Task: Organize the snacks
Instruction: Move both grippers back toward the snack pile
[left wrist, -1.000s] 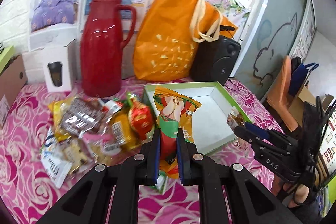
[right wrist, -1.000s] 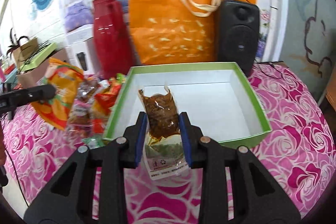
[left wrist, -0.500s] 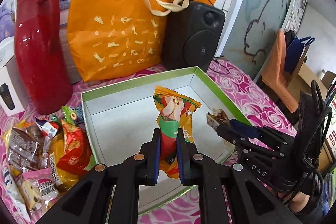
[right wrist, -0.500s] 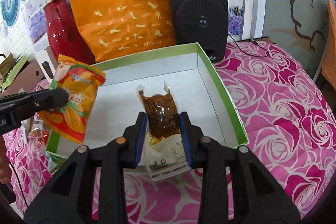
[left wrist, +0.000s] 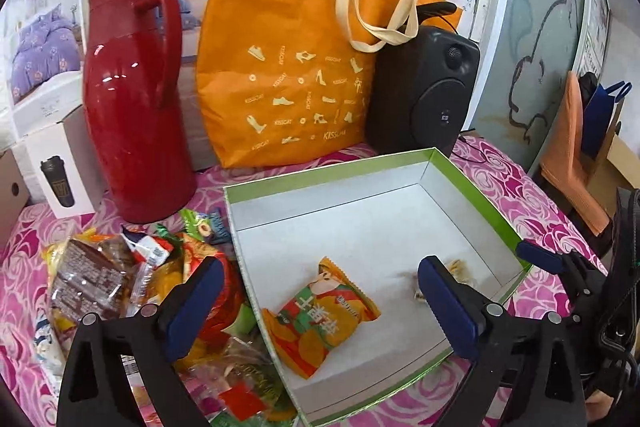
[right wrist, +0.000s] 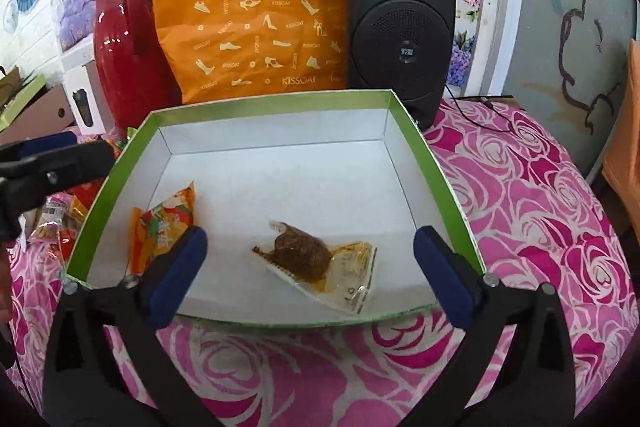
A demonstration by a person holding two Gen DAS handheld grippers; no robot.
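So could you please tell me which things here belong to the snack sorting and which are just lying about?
Part of the job:
- green box
- orange snack packet
- brown snack packet
- pile of snacks

Just lying about:
- red jug
- orange bag
- black speaker
- white carton

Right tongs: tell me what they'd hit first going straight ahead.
Probably the brown snack packet on the box floor; it lies between the opening right tongs, untouched. Depth is unclear.

Glossy red plastic jug [left wrist: 132,99], matt orange fabric bag [left wrist: 296,67], white-lined cardboard box [right wrist: 280,163], crinkly foil snack wrappers [left wrist: 326,315].
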